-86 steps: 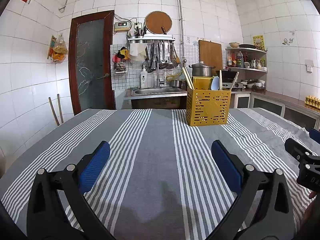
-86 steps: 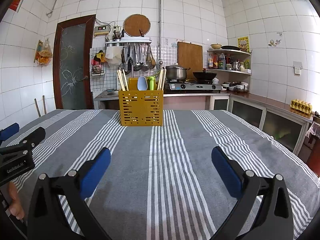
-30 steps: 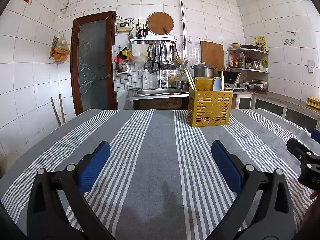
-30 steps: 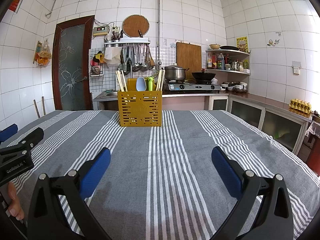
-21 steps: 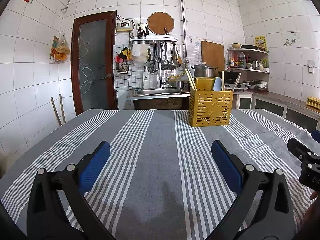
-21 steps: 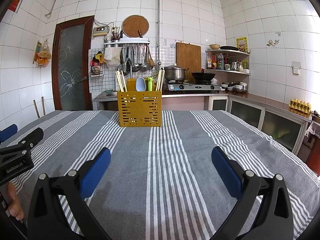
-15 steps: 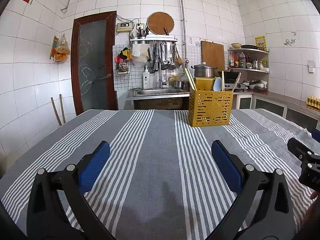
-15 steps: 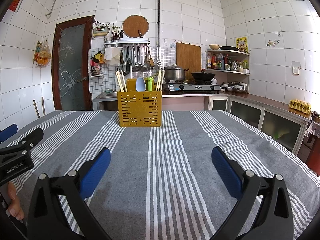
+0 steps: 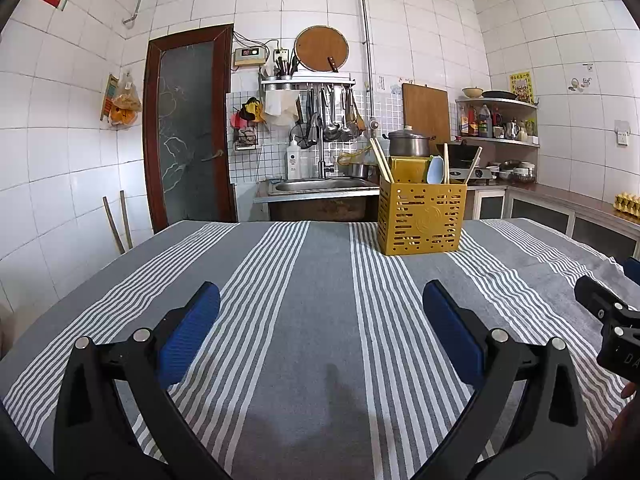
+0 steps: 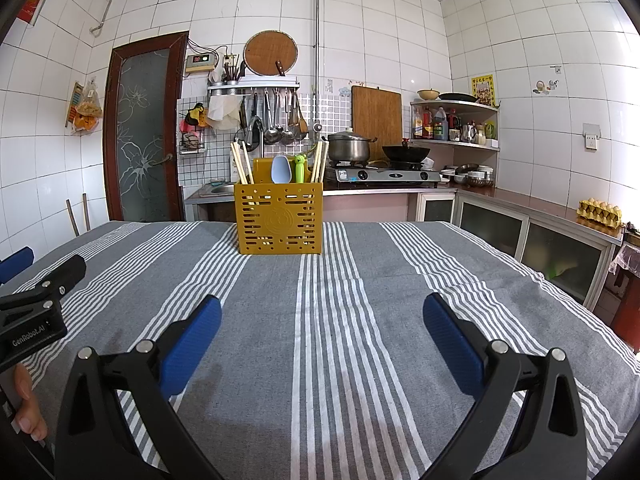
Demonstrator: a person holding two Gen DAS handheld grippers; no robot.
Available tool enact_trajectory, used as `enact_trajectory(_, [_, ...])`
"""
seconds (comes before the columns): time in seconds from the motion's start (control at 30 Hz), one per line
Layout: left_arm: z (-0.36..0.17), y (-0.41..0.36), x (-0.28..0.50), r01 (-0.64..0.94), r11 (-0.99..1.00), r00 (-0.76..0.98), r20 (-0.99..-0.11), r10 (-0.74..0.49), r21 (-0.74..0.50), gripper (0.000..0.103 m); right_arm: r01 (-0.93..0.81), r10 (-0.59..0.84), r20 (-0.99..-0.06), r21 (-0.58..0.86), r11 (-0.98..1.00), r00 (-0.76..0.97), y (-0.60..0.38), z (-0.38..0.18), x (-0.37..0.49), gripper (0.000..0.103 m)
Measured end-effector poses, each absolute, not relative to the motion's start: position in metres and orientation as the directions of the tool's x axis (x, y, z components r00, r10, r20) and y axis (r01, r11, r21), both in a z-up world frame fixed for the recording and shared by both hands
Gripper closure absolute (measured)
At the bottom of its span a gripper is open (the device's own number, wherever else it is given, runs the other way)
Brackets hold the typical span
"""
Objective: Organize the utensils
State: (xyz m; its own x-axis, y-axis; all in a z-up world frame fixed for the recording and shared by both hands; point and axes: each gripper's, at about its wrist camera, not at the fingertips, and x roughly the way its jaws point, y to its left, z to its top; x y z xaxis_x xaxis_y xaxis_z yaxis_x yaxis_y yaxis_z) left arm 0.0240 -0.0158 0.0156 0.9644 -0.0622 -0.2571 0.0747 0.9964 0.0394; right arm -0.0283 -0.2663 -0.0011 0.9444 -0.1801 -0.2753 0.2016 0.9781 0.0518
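Left gripper (image 9: 320, 304) and right gripper (image 10: 322, 316) hover low over a grey striped tabletop (image 10: 360, 300), both spread wide and empty. Far ahead stands a yellow utensil holder (image 10: 279, 218) with chopsticks (image 10: 242, 166) and a blue spoon (image 10: 281, 170) upright inside

Your table (image 10: 460, 280) | covered by a grey cloth with white stripes (image 9: 320, 300) running away from you | one thing stands on it: a yellow perforated utensil caddy (image 10: 279, 218) at the far end, upright | the rest of the cloth in view lies flat and bare.
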Motion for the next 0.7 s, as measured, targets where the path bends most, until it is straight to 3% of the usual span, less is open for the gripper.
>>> enact_trajectory(0.7, [0.0171,-0.0179,0.0225,0.066,0.997,0.966,-0.251,-0.054,0.039,0.005,0.205,-0.185,-0.269,0.049,0.977,0.945,-0.2676,0.0021,-0.0275,0.004])
